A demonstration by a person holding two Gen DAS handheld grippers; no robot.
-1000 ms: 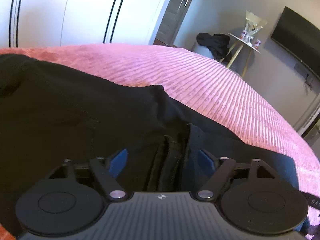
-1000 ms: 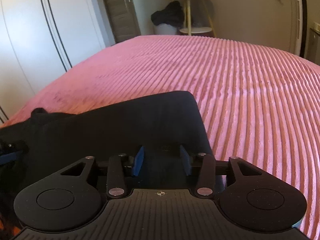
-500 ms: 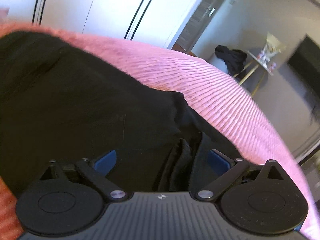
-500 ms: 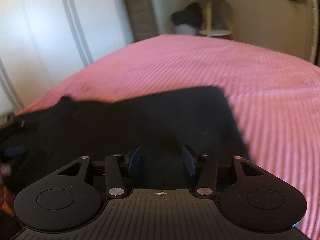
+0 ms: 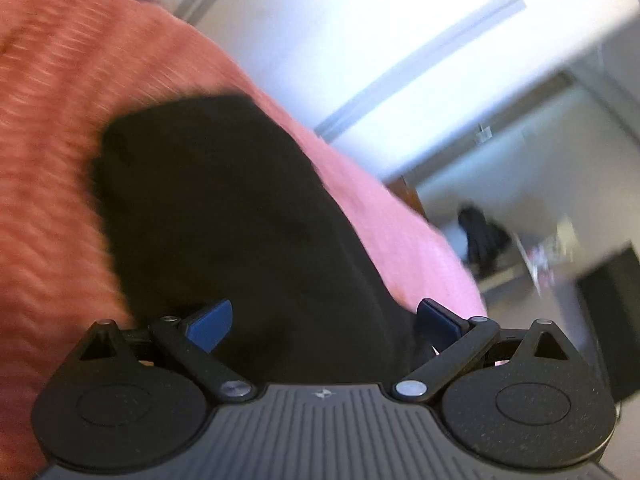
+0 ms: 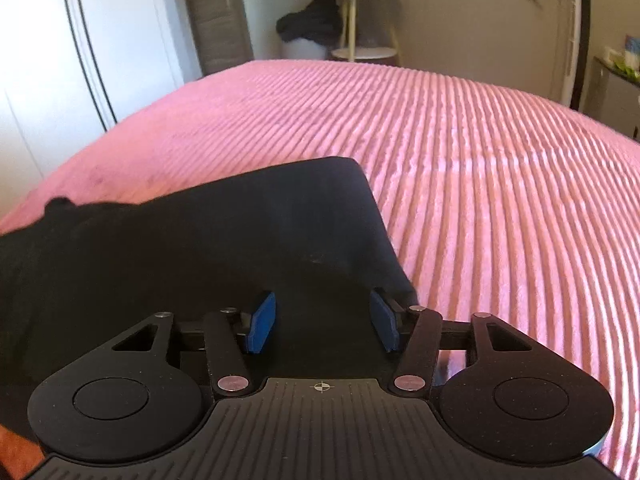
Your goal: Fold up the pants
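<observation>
Black pants (image 6: 208, 248) are laid on the pink bedspread (image 6: 460, 152), close in front of both grippers. Fabric reads as matte, soft, near featureless; no seams or pockets can be made out. In the right wrist view a flat folded panel is seen with a fairly straight far edge and a rounded far-right corner; a small bump of cloth sticks up at the far left. In the left wrist view the pants (image 5: 224, 216) appear as a rounded dark lobe, heavily motion-blurred, edges smeared.

Left gripper (image 5: 324, 320): blue pads spread wide, black cloth seen between them; whether cloth is touched by either pad cannot be told. Right gripper (image 6: 324, 320): pads likewise held apart, cloth filling the gap, nothing pinched as far as can be seen.

Bedspread (image 5: 48, 128): plush, ribbed in parallel ridges, curved by the fisheye. Gripper bodies: black textured plastic, round discs at each side, silver pivot pins, ribbed grey centre plate.

Background: white wardrobe doors (image 6: 44, 52) with dark vertical lines, a round side table (image 6: 360, 20), a dark heap of clothing (image 6: 308, 24) beside it.
</observation>
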